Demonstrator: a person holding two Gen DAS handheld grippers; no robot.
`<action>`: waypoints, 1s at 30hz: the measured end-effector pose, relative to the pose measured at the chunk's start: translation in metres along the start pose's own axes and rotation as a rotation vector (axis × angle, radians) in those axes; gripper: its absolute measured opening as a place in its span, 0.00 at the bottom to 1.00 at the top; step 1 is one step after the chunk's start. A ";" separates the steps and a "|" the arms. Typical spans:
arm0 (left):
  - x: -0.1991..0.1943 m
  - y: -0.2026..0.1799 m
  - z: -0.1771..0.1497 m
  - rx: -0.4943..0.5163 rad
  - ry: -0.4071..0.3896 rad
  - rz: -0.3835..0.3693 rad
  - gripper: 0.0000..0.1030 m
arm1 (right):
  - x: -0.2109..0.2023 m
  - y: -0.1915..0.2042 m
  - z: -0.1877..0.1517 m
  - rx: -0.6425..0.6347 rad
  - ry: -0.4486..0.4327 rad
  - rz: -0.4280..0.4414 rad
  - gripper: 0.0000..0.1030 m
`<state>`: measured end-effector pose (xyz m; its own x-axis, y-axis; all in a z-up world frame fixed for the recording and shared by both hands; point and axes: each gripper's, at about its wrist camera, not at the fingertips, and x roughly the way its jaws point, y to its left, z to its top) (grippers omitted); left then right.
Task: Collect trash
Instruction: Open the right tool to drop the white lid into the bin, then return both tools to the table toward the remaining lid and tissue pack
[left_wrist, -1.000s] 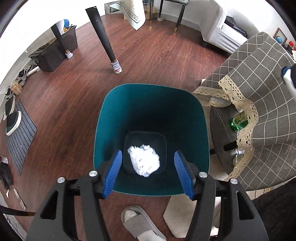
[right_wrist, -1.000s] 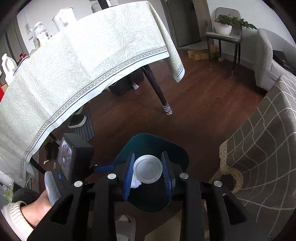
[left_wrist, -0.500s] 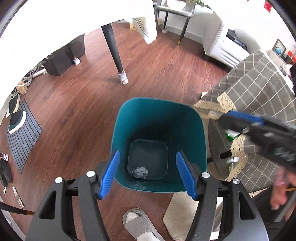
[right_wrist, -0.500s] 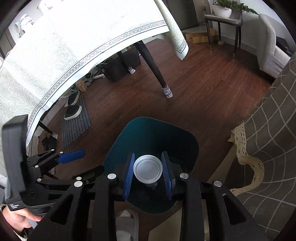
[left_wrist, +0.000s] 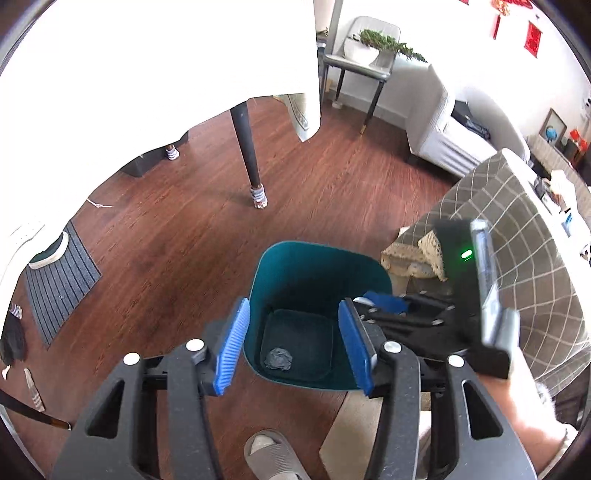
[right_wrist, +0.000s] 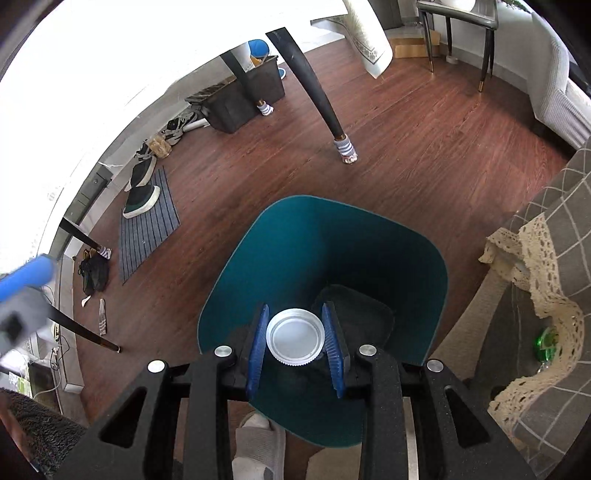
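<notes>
Right gripper (right_wrist: 295, 341) is pinching a white lid (right_wrist: 295, 340) by its edges, w/ blue pads (right_wrist: 257, 343) tight on both sides. It hangs over the open mouth of the teal bin (right_wrist: 280, 258), toward the bin's near rim, not dead centre.

Left gripper (left_wrist: 291, 347) is spread wide, nothing in it, hovering above the same bin (left_wrist: 288, 269). A crumpled wad of paper (left_wrist: 279, 358) lies on the bin's bottom, near-left corner.

Risks, as I judge them:
- Lid is flat and light, held on edge. If the pads open unevenly it could stick to one pad, then flip off sideways and clear the near rim, landing by the slippered foot (right_wrist: 255, 443) just below the bin.
- It sits close to the near rim, so a release w/o moving further in may clip the rim and bounce out onto the wood floor (right_wrist: 406, 147).
- The two grippers are crowded over the bin; in the left view the right tool's body (left_wrist: 443, 321) is just beside the left gripper's right pad. A careless move could knock them together and jog the lid loose early.
- Bumping the bin wall could tip or shove it toward the checked cloth (right_wrist: 561, 258) at the bin's right.

Safer bet: push a bit deeper over the bin's middle, then open.
</notes>
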<state>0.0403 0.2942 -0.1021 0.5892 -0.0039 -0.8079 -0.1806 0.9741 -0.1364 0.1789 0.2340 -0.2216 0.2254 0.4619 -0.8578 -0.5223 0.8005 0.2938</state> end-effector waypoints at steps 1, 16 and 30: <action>-0.005 0.000 0.001 -0.002 -0.010 -0.003 0.46 | 0.003 0.001 -0.001 0.000 0.007 -0.004 0.29; -0.084 -0.019 0.034 0.007 -0.211 -0.041 0.35 | 0.028 -0.002 -0.014 -0.055 0.047 -0.116 0.54; -0.131 -0.052 0.065 0.029 -0.353 -0.079 0.40 | -0.078 -0.006 -0.009 -0.178 -0.158 -0.081 0.54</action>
<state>0.0235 0.2588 0.0484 0.8371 -0.0061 -0.5470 -0.1039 0.9800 -0.1700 0.1568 0.1894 -0.1602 0.3907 0.4638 -0.7951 -0.6309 0.7639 0.1356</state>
